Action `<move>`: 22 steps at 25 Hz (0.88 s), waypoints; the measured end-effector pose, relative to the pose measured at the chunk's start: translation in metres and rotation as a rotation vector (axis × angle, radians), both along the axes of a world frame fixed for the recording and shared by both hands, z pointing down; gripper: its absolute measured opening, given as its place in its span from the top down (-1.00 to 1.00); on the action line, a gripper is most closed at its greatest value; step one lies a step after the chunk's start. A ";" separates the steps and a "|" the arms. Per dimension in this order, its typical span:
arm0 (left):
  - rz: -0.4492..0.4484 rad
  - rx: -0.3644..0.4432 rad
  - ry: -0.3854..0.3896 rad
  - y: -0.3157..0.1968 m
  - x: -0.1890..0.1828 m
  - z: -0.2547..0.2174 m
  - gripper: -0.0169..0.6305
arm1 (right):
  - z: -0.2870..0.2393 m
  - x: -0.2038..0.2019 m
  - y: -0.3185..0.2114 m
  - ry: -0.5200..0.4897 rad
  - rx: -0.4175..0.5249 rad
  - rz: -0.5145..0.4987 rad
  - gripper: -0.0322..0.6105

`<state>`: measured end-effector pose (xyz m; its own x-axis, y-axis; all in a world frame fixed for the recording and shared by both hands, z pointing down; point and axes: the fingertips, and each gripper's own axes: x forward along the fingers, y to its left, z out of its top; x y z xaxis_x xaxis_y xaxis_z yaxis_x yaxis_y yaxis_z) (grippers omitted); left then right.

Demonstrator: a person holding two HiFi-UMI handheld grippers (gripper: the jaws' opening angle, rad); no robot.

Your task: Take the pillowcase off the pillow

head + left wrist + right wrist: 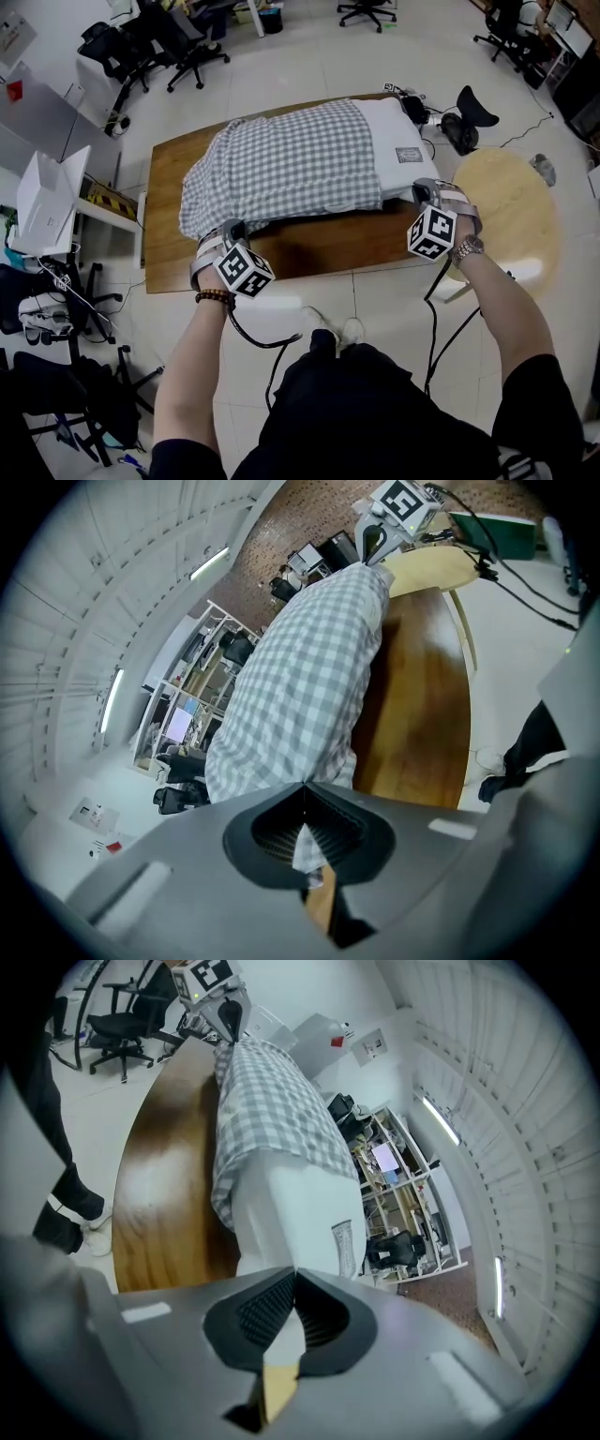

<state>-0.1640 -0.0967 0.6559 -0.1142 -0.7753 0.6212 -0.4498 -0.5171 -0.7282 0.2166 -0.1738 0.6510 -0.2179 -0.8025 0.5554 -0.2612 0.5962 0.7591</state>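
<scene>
The left gripper (231, 229) is clenching a pinch of the checked pillowcase (281, 159) at the near left corner, and its own view is showing the checked cloth running right into the closed jaws. The pillowcase is covering most of the pillow and is lying along the wooden table (309, 246). Towards the right, the bare white end of the pillow (389, 127) is sticking out of the case, with a small label (409, 155) showing on it. The right gripper (424, 193) is clamping the near corner of that white end, with white fabric caught between its jaws.

The task looks to be at the pull-apart step, with the case only partly off. To do it well, the right side should be acting as the anchor while the left is drawing the case straight away along the pillow's length (a sideways tug would only bunch the cloth). Both grips are taking small bites of fabric, so a steady pull suits better than a jerk. It is hard to tell whether the left jaws are gripping the case alone or the pillow's corner inside as well; if both, the case will not be sliding, and a fresh pinch is needed.
</scene>
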 end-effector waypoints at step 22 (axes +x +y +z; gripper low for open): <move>-0.103 -0.024 0.077 0.008 -0.048 -0.009 0.93 | 0.000 0.028 0.005 -0.016 -0.036 0.080 0.89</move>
